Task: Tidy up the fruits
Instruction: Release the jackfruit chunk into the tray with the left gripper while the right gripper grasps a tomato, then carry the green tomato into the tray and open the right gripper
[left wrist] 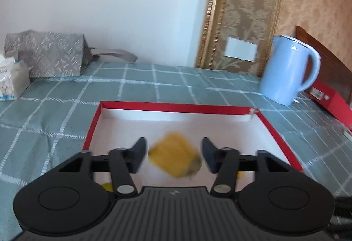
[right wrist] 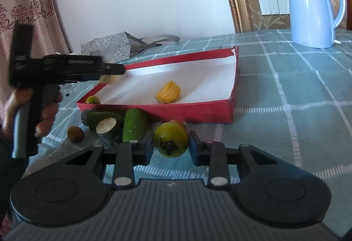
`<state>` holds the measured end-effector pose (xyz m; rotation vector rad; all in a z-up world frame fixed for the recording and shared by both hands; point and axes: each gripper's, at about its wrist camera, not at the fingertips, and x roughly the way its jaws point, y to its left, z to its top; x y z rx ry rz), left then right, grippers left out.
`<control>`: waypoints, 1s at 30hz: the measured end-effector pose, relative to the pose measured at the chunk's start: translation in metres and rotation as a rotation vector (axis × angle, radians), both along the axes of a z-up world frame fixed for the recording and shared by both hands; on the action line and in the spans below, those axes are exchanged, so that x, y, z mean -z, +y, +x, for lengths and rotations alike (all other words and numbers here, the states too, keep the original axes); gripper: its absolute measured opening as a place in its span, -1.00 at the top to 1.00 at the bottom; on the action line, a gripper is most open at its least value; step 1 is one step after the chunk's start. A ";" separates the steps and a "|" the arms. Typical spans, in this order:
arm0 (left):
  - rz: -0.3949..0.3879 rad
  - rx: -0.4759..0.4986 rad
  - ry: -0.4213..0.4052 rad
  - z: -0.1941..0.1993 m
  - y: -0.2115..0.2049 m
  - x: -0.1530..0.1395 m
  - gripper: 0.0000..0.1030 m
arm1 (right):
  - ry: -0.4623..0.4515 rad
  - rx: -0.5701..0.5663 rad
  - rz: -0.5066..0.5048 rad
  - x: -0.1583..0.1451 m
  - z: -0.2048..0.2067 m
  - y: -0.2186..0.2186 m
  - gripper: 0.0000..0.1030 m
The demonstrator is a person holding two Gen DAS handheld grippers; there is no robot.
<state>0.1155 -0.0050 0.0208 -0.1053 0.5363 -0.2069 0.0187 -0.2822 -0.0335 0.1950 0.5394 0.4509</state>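
Left gripper [left wrist: 173, 154] hovers open over red box [left wrist: 176, 106] on checked tablecloth [left wrist: 55, 109].

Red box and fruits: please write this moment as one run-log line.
yellow fruit: lying in red box | left hand-held gripper: open above it | right hand-held gripper: shut on green tomato, outside box

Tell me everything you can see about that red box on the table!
The red box is a wide, shallow tray, apparently cardboard, red outside and along its rim, white inside. One far corner looks torn. It lies flat on the green checked tablecloth, open on top. Inside sit a ridged yellow fruit piece near the middle and a small greenish fruit in a near corner. A cucumber and other pieces lie against or close to its front wall. The left gripper hovers above its left end.
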 end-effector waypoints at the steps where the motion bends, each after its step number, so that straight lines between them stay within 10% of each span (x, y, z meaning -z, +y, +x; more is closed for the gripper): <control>1: -0.006 -0.011 -0.005 0.002 0.002 0.001 -0.48 | 0.002 -0.001 0.002 0.000 0.000 0.000 0.39; 30: -0.096 -0.130 -0.140 -0.100 0.060 0.025 -0.89 | -0.098 0.040 -0.073 -0.021 -0.001 0.005 0.39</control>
